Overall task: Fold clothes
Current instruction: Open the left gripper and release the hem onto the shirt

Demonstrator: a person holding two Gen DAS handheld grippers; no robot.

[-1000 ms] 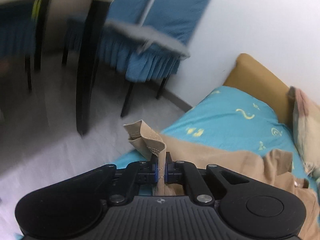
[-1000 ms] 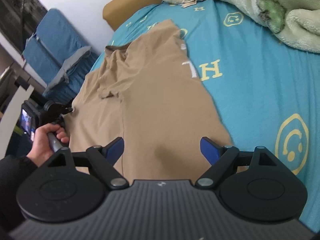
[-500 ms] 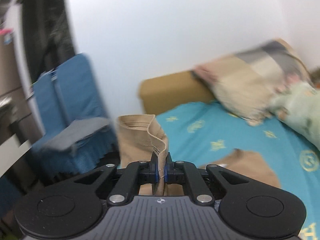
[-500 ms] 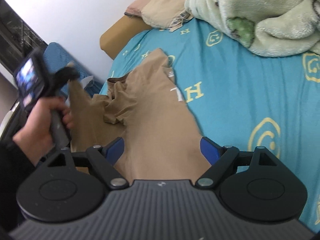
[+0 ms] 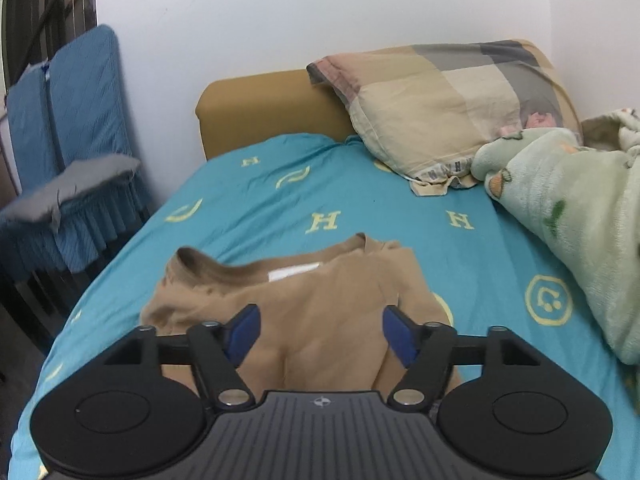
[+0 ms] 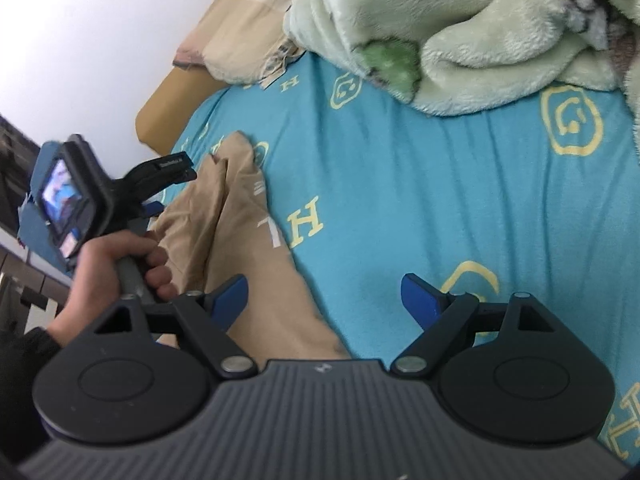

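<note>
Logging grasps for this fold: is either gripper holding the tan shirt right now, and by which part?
Nothing is held. The left gripper and right gripper both stand open over the tan shirt, with no cloth pinched.

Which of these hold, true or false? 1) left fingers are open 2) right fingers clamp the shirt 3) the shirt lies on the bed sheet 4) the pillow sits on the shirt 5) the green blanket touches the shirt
1) The left gripper has its fingers open: true.
2) The right gripper clamps the shirt: false, its fingers are open and hold nothing.
3) The shirt lies on the sheet: true.
4) The pillow sits on the shirt: false, it leans at the headboard, apart from it.
5) The blanket touches the shirt: false, bare sheet separates them.
</note>
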